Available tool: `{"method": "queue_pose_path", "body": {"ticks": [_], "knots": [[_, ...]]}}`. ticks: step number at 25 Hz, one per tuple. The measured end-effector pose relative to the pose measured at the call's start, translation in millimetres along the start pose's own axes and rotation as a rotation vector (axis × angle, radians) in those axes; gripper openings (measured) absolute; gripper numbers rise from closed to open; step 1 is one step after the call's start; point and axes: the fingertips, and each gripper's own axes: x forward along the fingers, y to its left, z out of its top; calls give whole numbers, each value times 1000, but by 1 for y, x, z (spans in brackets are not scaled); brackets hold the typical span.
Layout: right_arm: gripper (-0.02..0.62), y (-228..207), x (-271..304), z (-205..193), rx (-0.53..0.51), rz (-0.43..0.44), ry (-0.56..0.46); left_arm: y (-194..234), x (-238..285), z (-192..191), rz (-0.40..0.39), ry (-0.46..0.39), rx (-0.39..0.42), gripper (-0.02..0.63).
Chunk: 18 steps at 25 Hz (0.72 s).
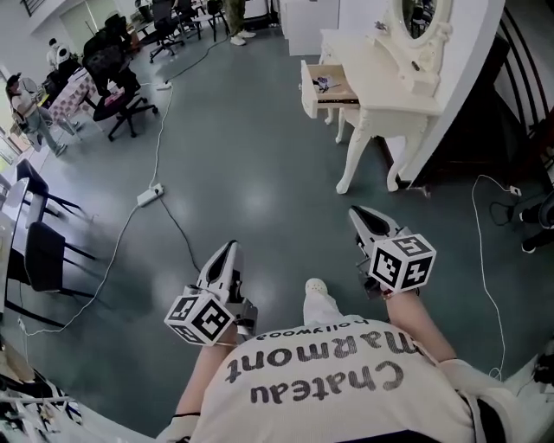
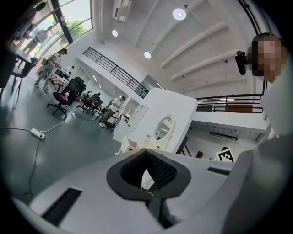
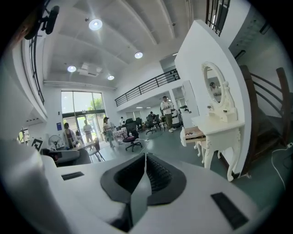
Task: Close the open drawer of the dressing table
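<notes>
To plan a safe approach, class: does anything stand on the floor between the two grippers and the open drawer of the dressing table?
Nothing visible does: bare floor lies between the left gripper, the right gripper and the open drawer. A power strip and its cable lie left of that path.

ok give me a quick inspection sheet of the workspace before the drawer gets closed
surface: grey floor
job's things: white dressing table; its drawer pulled open towards the head view's left
clutter: small items in the drawer, too small to identify
grippers: left gripper and right gripper both shut, empty, well short of the table
cables: power strip with a white cable, left; white cable, right
surroundings: office chairs, people, oval mirror
</notes>
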Motion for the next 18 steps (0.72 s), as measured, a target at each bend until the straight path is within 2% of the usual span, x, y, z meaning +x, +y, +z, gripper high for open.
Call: {"method": "queue_pose_path", "body": {"ticks": [5, 18], "knots": [[34, -8, 50, 11, -49, 40, 42, 21, 40, 16, 13, -1, 1, 8], [34, -103, 152, 68, -16, 52, 57, 44, 177, 38, 30, -12, 7, 8]]}}
